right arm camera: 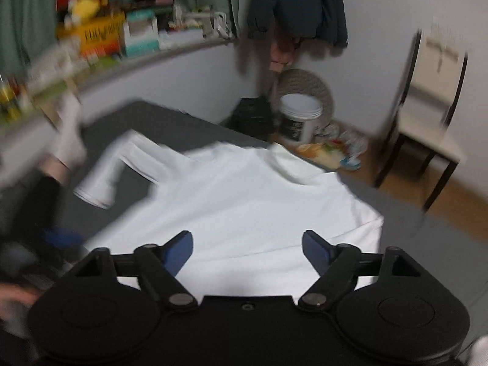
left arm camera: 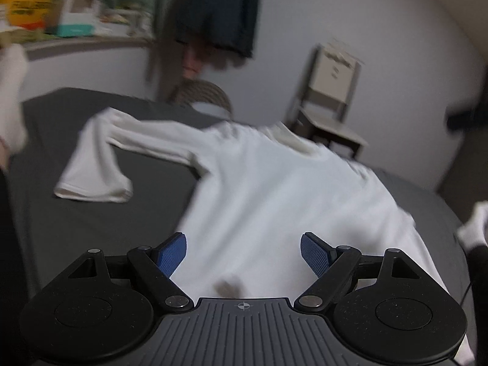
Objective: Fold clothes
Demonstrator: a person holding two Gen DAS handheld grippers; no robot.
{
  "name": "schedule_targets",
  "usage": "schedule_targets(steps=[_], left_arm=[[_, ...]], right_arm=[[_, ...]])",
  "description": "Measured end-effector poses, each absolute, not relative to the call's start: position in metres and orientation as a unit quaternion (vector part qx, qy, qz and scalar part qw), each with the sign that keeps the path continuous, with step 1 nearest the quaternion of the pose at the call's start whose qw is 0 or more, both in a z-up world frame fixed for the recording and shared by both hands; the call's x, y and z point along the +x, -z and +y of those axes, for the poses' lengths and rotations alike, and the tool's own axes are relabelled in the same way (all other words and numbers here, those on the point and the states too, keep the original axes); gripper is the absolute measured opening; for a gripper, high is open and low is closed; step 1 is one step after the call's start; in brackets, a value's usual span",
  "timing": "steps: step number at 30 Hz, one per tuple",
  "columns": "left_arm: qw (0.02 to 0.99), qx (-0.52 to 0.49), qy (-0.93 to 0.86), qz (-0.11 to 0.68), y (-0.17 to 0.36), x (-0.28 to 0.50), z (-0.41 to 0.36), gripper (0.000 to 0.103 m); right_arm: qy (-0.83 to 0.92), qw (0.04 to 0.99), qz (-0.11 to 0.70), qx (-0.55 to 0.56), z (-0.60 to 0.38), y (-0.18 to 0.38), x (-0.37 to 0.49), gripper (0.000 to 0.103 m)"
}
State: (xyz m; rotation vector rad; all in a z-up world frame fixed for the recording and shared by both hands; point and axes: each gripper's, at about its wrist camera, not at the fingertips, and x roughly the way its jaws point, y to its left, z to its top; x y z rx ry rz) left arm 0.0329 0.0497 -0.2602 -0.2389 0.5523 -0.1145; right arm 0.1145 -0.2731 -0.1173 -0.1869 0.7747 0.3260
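A white long-sleeved top (left arm camera: 268,189) lies spread flat on a dark grey surface (left arm camera: 91,228), collar toward the far wall. One sleeve (left arm camera: 100,164) bends out to the left with its cuff turned toward me. My left gripper (left arm camera: 243,254) hovers open above the garment's lower part, blue pads (left arm camera: 172,253) wide apart and empty. In the right wrist view the same top (right arm camera: 244,201) fills the middle, its left sleeve (right arm camera: 116,167) bent. My right gripper (right arm camera: 247,251) is open over the hem area, nothing held. Both views are motion-blurred.
A pale chair (right arm camera: 433,122) stands at the far right by the wall. A white bucket (right arm camera: 300,119) and a woven basket (right arm camera: 305,85) sit on the floor behind the surface. A cluttered shelf (right arm camera: 106,42) runs along the left wall. Dark clothing (right arm camera: 299,3) hangs above.
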Motion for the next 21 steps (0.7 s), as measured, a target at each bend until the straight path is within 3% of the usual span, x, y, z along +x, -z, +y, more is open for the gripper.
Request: schedule_targets(steps=[2, 4, 6, 10, 15, 17, 18, 20, 21], left_arm=[[0.961, -0.094, 0.013, 0.258, 0.258, 0.034, 0.054, 0.085], [0.967, -0.041, -0.028, 0.251, 0.256, 0.039, 0.052, 0.092], [0.967, 0.015, -0.053, 0.250, 0.255, 0.048, 0.049, 0.092], [0.956, 0.099, -0.069, 0.266, 0.257, 0.086, 0.054, 0.092], [0.928, 0.182, -0.060, 0.321, 0.274, 0.132, 0.055, 0.090], [0.917, 0.201, -0.055, 0.340, 0.283, 0.144, 0.053, 0.079], [0.915, 0.202, -0.056, 0.344, 0.286, 0.147, 0.053, 0.069], [0.911, 0.206, -0.058, 0.351, 0.293, 0.153, 0.052, 0.062], [0.909, 0.208, -0.060, 0.355, 0.296, 0.156, 0.052, 0.047]], right_arm=[[-0.143, 0.908, 0.375, -0.122, -0.270, 0.161, 0.119, 0.079], [-0.145, 0.912, 0.373, -0.090, -0.271, 0.199, 0.109, 0.079], [-0.175, 0.916, 0.360, -0.028, -0.273, 0.225, 0.094, 0.079], [-0.212, 0.929, 0.301, 0.029, -0.263, 0.241, 0.065, 0.079], [-0.257, 0.921, 0.284, 0.077, -0.266, 0.243, 0.051, 0.081], [-0.275, 0.916, 0.277, 0.096, -0.268, 0.243, 0.045, 0.081], [-0.279, 0.913, 0.281, 0.103, -0.271, 0.244, 0.045, 0.081], [-0.284, 0.907, 0.289, 0.116, -0.276, 0.247, 0.046, 0.081], [-0.282, 0.905, 0.292, 0.126, -0.279, 0.248, 0.048, 0.081]])
